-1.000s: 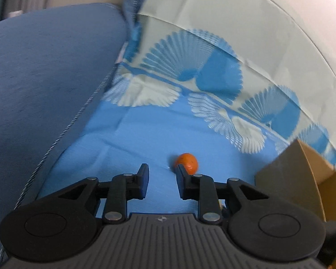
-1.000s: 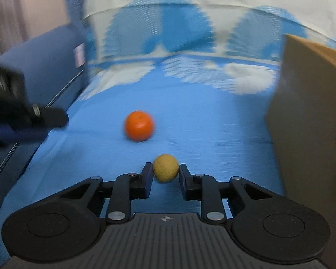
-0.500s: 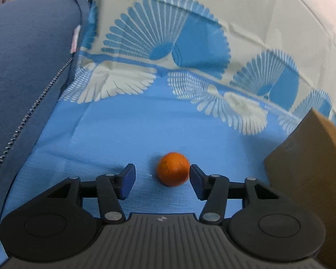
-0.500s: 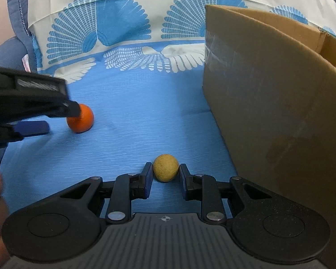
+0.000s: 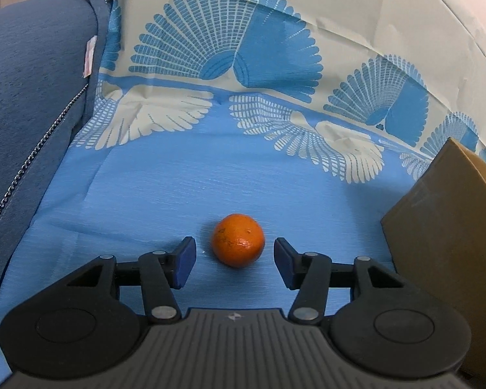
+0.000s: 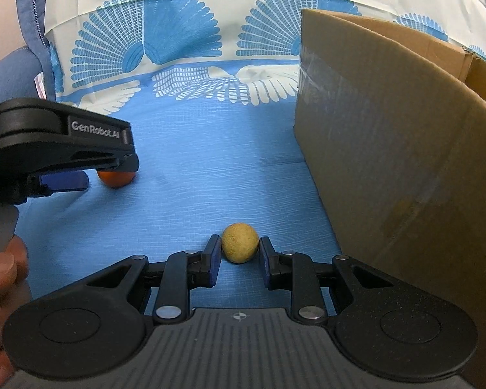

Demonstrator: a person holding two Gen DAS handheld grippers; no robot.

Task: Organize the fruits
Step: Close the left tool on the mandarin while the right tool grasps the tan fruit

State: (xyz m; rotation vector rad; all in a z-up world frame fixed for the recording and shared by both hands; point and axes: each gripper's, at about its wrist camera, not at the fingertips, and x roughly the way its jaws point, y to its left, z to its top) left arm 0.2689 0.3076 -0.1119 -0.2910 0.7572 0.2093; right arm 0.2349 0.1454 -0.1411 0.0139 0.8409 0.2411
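So this looks like the pickup step, with 2 fruits being grabbed at once. The right gripper [image 6: 237, 254] is pinching the small yellowish fruit [image 6: 239, 242], pads tight on both sides, just beside the cardboard box [image 6: 388, 149]. The left gripper [image 5: 235, 257] has its jaws spread around the orange [image 5: 238, 244], gaps on both sides, nothing pressing yet. The orange sits on the blue cloth [image 5: 165, 194], well apart from the box.

Next I'd guess the left needs to close squarely on the orange without nudging it, since it'll roll easily. Then both need a lift and a carry over the box wall, which looks like where the fruit goes.

Pose-wise both grippers angle down toward the cloth, the left one low over its fruit. Fingers of the left hand [image 6: 1, 275] show at the edge of the right wrist view
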